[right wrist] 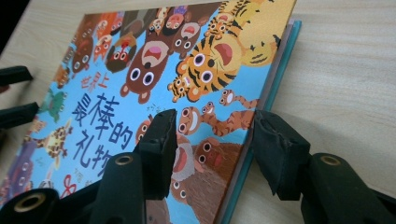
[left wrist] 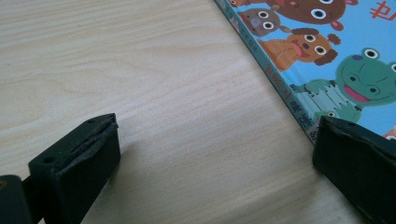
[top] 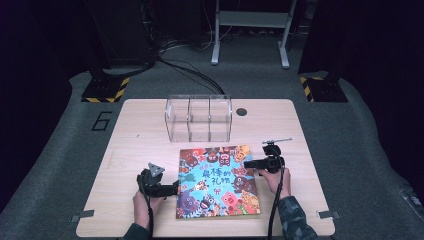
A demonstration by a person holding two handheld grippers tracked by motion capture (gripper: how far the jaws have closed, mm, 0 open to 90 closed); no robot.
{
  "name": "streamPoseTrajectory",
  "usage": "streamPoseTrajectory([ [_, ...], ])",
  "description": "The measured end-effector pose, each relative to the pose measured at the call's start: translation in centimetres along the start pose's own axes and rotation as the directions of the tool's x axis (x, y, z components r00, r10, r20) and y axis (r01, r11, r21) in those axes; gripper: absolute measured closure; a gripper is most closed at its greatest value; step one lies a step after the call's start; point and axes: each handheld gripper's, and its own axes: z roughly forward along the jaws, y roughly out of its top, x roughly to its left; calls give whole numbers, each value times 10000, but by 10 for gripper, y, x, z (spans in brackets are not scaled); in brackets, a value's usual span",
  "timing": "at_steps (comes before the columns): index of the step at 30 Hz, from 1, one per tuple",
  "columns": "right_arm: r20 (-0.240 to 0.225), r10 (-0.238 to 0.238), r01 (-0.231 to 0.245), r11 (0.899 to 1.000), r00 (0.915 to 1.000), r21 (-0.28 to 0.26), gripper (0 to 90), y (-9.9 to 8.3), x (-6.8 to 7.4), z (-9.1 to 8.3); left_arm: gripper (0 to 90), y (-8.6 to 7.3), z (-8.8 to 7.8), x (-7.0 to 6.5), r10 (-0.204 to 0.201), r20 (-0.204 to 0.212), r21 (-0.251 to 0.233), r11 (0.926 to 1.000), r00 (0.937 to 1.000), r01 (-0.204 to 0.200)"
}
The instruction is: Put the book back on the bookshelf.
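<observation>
A picture book (top: 217, 182) with cartoon animals on a blue cover lies flat on the wooden table (top: 140, 145). My left gripper (top: 175, 188) rests low at the book's left edge. In the left gripper view it (left wrist: 215, 140) stands wide open over bare wood, its right jaw against the spine of the book (left wrist: 336, 51). My right gripper (top: 247, 164) points at the book's right edge. In the right gripper view it (right wrist: 212, 135) straddles that edge, one jaw over the cover (right wrist: 140, 79), the other over the table; the pads do not press on it.
A clear plastic box (top: 199, 117) with three compartments stands behind the book at the table's far middle. A small dark hole (top: 241, 111) sits in the tabletop to its right. Bare wood lies on both sides of the book. A person's hands hold both grippers at the near edge.
</observation>
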Motion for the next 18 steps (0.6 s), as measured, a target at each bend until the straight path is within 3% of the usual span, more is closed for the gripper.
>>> streamPoseTrajectory([
  [5,-351,192,-200,9995,9992,-247,499,-2,-3,-3,7,0,0,0,-1,0,-2,10000,10000,1],
  [10,-775,170,-176,9998,9968,-74,528,-2,3,-5,7,0,0,0,14,5,4,10000,10000,-14],
  [12,-251,-275,275,9996,9993,-3,526,-1,10,-5,8,0,0,0,7,15,-4,10000,10000,-7],
  [18,-117,-586,585,9982,9982,-107,509,7,16,-8,5,0,0,0,106,117,40,9999,9999,-106],
])
